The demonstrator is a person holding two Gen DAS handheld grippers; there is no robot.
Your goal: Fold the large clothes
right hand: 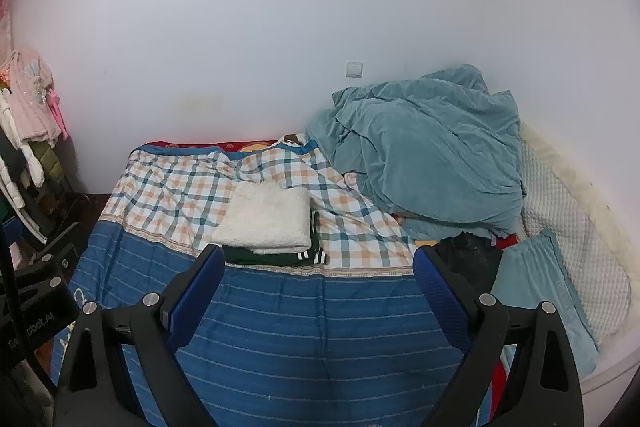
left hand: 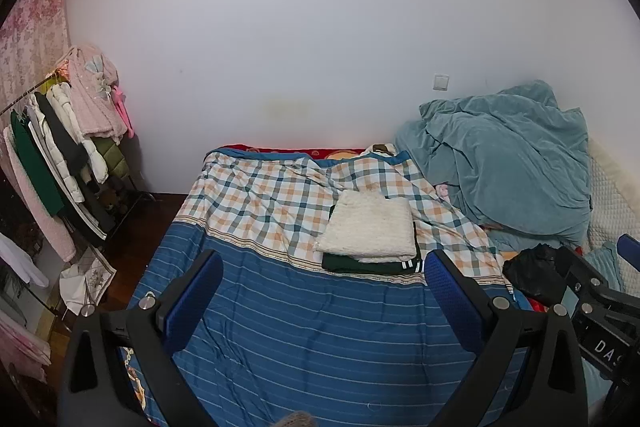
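Note:
A folded white fluffy garment (left hand: 370, 227) (right hand: 266, 223) lies on top of a folded dark green garment (left hand: 372, 267) (right hand: 272, 255) with white stripes, in the middle of the bed. My left gripper (left hand: 323, 267) hovers above the blue striped bedspread (left hand: 304, 327) short of this stack, open, nothing between its blue pads. My right gripper (right hand: 320, 259) hangs beside it to the right, also open wide and empty. A crumpled black garment (left hand: 532, 271) (right hand: 472, 259) lies at the right, beyond the right finger.
A heaped teal blanket (right hand: 424, 147) fills the bed's far right. A teal pillow (right hand: 540, 291) and a quilted white headboard (right hand: 576, 251) lie along the right side. A clothes rack (left hand: 60, 147) with hanging clothes stands left of the bed. The checked sheet (left hand: 256, 195) covers the far half.

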